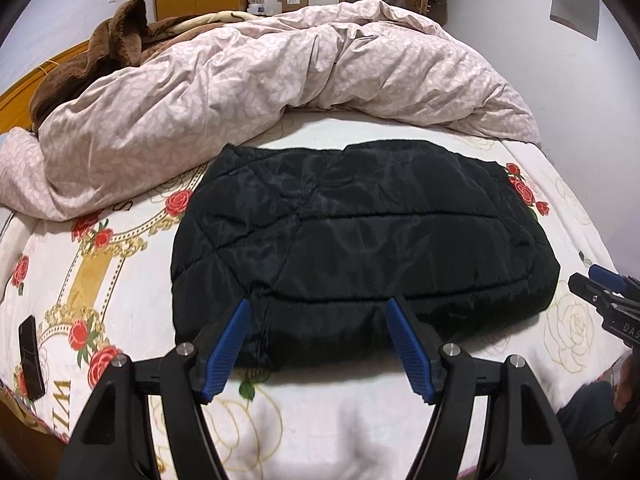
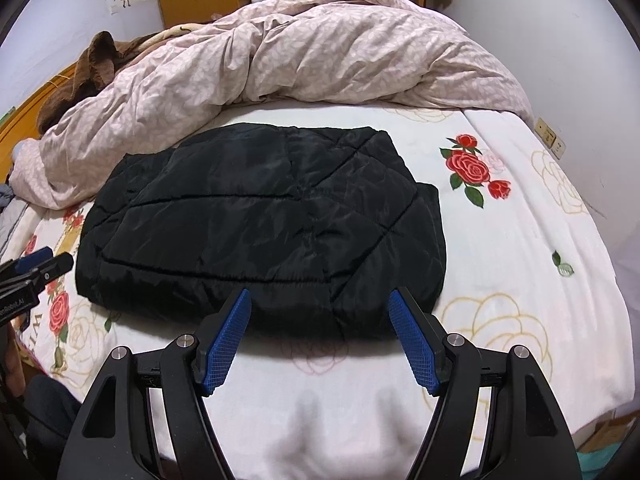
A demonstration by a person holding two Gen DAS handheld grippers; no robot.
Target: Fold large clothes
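"DAS" — right gripper (image 1: 592, 280) lettering

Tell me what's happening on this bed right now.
A person holds two grippers over a black jacket lying folded into a compact rectangle on the rose-print sheet. The left gripper and right gripper are both open and empty at the jacket's near edge. A pink duvet is bunched up behind it, and a phone lies on the bed to the left.
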